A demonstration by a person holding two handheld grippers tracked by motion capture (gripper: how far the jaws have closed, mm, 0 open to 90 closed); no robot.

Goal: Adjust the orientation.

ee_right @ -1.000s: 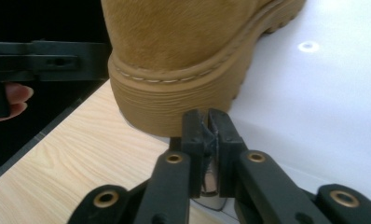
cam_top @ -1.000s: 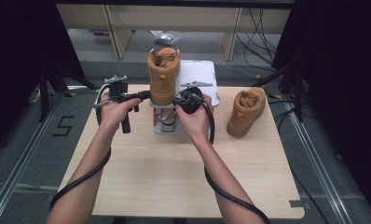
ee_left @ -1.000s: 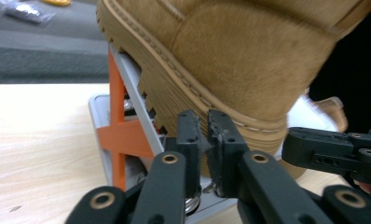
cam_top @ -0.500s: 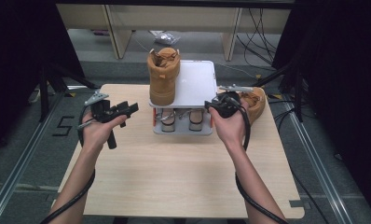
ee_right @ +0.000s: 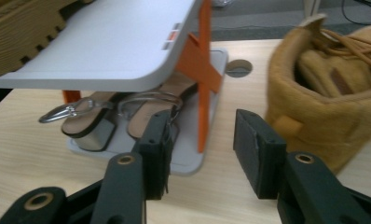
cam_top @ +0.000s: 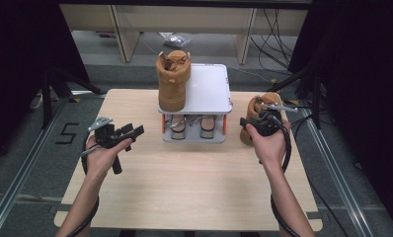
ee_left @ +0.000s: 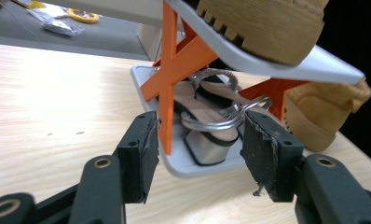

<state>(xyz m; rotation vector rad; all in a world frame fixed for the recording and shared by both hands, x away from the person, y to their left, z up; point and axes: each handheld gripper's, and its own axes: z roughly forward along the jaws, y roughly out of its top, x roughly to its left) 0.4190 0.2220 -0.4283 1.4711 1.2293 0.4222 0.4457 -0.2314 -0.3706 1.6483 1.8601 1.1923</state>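
Landmark: a small two-level shoe rack (cam_top: pixel 212 91) with a grey top shelf and orange posts, standing at the far middle of the tabletop (cam_top: pixel 184 182).
Boot on the rack: a tan boot (cam_top: pixel 173 79) stands upright on the left part of the rack's top shelf; in the left gripper view its ridged sole (ee_left: pixel 267 28) rests on the grey shelf.
Boot off the rack: a second tan boot (cam_top: pixel 263 106) sits on the tabletop just right of the rack, apart from it; in the right gripper view (ee_right: pixel 333 102) its open top and laces face the camera.
Sandals: a pair of heeled sandals (cam_top: pixel 192 127) with silver straps lies on the rack's lower shelf, under the grey top.
Left tool: the left tool (cam_top: pixel 128 133) is to the left of the rack, well apart from it, held above the tabletop; its jaws have just been opening and now stand spread wide with nothing between them (ee_left: pixel 197 154).
Right tool: the right tool (cam_top: pixel 244 122) is just right of the rack, close in front of the boot on the tabletop; its jaws have just been opening and stand parted, gripping nothing (ee_right: pixel 202 144).
Hands: the left hand (cam_top: pixel 103 155) and right hand (cam_top: pixel 268 145) each hold their tool by its handle.
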